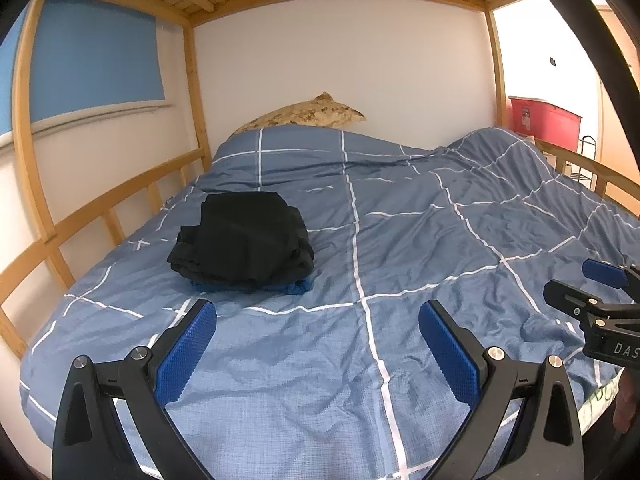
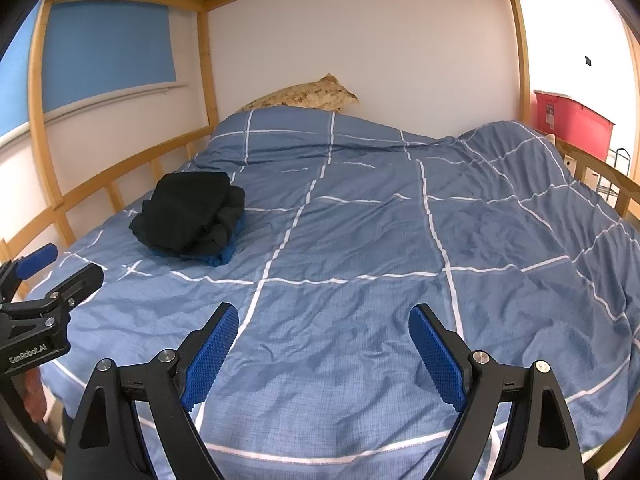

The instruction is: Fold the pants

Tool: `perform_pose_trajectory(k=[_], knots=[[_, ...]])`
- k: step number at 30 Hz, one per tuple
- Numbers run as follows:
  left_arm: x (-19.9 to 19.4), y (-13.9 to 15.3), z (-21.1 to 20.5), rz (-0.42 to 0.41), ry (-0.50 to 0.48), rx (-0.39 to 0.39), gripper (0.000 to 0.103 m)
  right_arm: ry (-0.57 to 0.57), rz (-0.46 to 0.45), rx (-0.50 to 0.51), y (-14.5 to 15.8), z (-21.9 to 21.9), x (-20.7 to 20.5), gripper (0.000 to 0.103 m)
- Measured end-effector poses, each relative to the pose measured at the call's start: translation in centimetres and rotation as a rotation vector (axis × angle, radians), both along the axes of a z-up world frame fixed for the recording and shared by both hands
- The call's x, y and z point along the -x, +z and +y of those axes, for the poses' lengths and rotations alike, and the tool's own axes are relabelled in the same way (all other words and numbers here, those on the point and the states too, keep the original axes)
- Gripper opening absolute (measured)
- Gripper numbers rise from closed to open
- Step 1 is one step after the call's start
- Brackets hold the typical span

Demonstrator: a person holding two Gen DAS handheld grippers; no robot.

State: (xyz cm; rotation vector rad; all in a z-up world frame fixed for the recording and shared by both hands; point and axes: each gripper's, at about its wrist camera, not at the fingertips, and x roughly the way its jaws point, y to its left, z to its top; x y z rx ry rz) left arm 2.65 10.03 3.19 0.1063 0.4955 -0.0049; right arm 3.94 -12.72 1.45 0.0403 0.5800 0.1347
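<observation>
Pants (image 1: 244, 240), black and already folded into a compact stack atop a blue garment (image 1: 296, 286), sit on the bed's duvet (image 1: 400, 240) near the wooden rail (image 1: 100, 208), likely parked aside. Left gripper (image 1: 318, 344) and right gripper (image 2: 323, 352) hover empty, jaws apart.

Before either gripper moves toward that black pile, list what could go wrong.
1. The black pants sit stacked on a blue garment; a low grab may lift both.
2. The wrinkled duvet lies directly under the pile, so fingers could pinch bedding too.
3. The pile is near the wooden side rail; the open left gripper may knock it. The right gripper is also open and empty.
</observation>
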Motion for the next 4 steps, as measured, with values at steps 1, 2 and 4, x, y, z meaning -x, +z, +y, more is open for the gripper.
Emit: perform_pose_trajectory(k=[1,2,4], knots=[[0.01,-0.01,0.05,-0.001,0.001,0.0,0.103,0.0,0.001,0.0,-0.03,0.01,-0.02,0.088],[0.01,-0.01,0.06,-0.003,0.001,0.0,0.103,0.001,0.001,0.001,-0.03,-0.01,-0.01,0.088],[0.04,-0.03,0.01,-0.004,0.001,-0.001,0.103,0.001,-0.001,0.0,-0.04,-0.01,0.0,0.088]])
